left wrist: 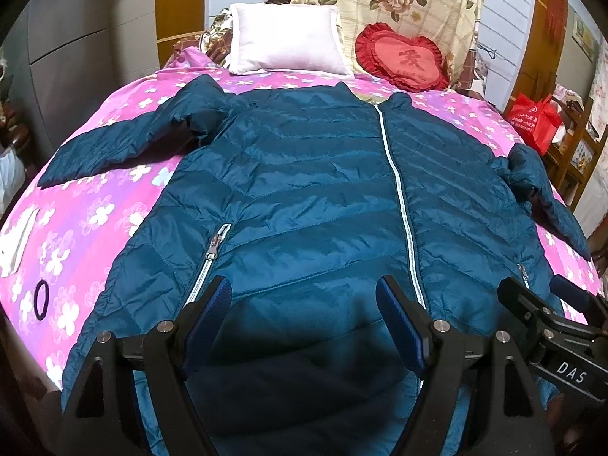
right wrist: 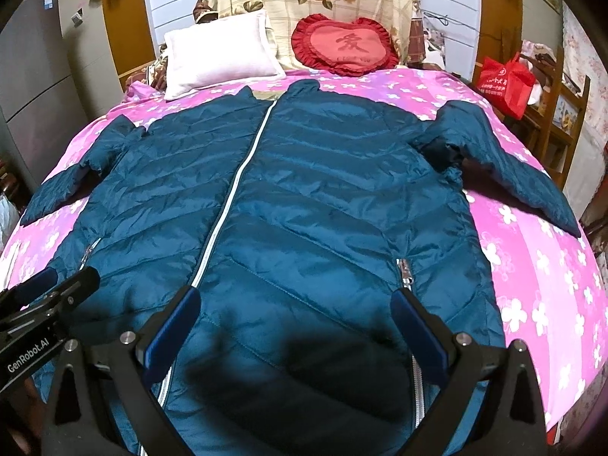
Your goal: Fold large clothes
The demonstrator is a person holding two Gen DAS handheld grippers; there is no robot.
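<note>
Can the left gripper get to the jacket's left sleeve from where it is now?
Probably yes. The left gripper hangs open over the jacket's hem, and the left sleeve lies flat on the pink bedspread with nothing on it. Only the small hair tie sits near that side, off the likely path.

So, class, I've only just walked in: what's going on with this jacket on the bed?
A person holds a two-finger gripper in each hand over a teal puffer jacket spread flat, zipped, on a pink floral bedspread. The left gripper and right gripper both hover open above the hem, gripping nothing. Both sleeves lie out sideways; no fold has been made yet.
</note>
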